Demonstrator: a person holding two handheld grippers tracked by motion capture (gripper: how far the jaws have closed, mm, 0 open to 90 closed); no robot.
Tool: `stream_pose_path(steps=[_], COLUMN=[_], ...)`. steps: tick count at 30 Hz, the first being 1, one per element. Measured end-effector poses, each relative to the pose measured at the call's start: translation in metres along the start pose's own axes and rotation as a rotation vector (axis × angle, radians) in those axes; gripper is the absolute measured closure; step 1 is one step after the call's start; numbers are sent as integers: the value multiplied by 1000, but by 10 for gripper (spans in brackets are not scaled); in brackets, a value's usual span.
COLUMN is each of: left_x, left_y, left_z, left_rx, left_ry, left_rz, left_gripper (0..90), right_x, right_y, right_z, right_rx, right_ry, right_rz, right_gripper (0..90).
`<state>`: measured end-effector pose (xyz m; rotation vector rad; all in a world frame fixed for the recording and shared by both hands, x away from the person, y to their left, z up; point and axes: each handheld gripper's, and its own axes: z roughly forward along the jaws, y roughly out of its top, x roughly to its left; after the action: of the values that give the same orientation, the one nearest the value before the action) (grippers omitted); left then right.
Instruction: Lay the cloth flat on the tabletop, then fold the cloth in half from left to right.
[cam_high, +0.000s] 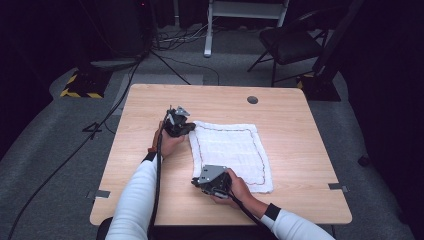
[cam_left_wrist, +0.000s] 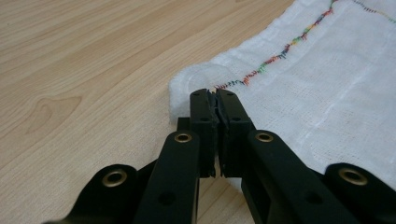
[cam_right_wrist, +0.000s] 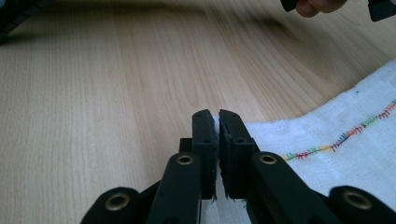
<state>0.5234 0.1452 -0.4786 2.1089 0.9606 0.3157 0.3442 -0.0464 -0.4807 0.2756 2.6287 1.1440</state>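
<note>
Cloth (cam_high: 231, 154): one white woven towel with a multicoloured stitched border, lying flat and spread on the wooden table (cam_high: 150, 200), right of centre. Judged light, soft and limp; it should drape and fold under its own weight, with no stiffness to hold a shape. Not fragile, and the coarse weave looks unlikely to slip between pads. Best hold is at the corners or along the hem, so the sheet lifts evenly.

Left gripper (cam_left_wrist: 215, 95) sits at the far left corner of the towel, jaws pressed together with the hem edge pinched between them. Right gripper (cam_right_wrist: 214, 115) is at the near left corner, jaws nearly together with a sliver of white fabric caught in the narrow gap, so it reads as clamped on that corner. Both corners are on the same long side.

Count: one towel, two grippers, one table. Beyond it, one black chair (cam_high: 290, 42) on the grey floor, and cables trailing.
</note>
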Motion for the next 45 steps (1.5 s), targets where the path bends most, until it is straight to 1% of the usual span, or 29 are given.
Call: stream_pose_path(steps=[2,6,8,12,14,15,18,19,23,26,27,31,34,35,37,41,45], left_x=[1,3,2,2,1,1,3,3,2,1,0,-5,-10,-12,-16,-27,-41], left_y=[-1,-2,-2,-2,-2,-2,-2,-2,-1,2,3,12,22,24,30,43,56], left_z=[-2,-2,-2,-2,-3,-4,-5,-5,-7,-8,-9,-8,-6,-6,-3,3,12], left_rx=[-6,-9,-5,-4,-8,-11,-12,-18,-25,-41,-48,-65,-59,-62,-62,-61,-67], left_ry=[1,-3,2,3,6,7,13,12,13,16,12,22,32,39,38,34,17], left_rz=[-13,-23,-16,-15,-10,-15,-6,-10,-10,-9,-14,-4,17,26,27,56,81], left_gripper=[863,863,863,863,864,864,864,864,864,864,864,863,863,863,863,863,863], right_x=[0,0,0,-1,-1,-1,-1,-1,-3,-5,-6,-9,-12,-14,-15,-18,-22], right_y=[2,4,4,4,4,4,6,6,8,8,8,7,6,5,3,-4,-12], right_z=[0,0,0,-1,-1,-1,-3,-4,-9,-16,-18,-28,-36,-40,-47,-60,-74], right_rx=[-6,-11,-10,-12,-13,-15,-22,-23,-33,-44,-48,-61,-71,-78,-82,-90,-103], right_ry=[-1,2,2,2,1,0,-3,-5,-10,-17,-19,-39,-55,-62,-72,-92,-108], right_rz=[-4,-8,-10,-12,-13,-13,-15,-19,-16,-10,-6,0,5,14,21,37,61], right_gripper=[860,860,860,861,861,861,862,862,862,862,862,862,862,863,863,863,863])
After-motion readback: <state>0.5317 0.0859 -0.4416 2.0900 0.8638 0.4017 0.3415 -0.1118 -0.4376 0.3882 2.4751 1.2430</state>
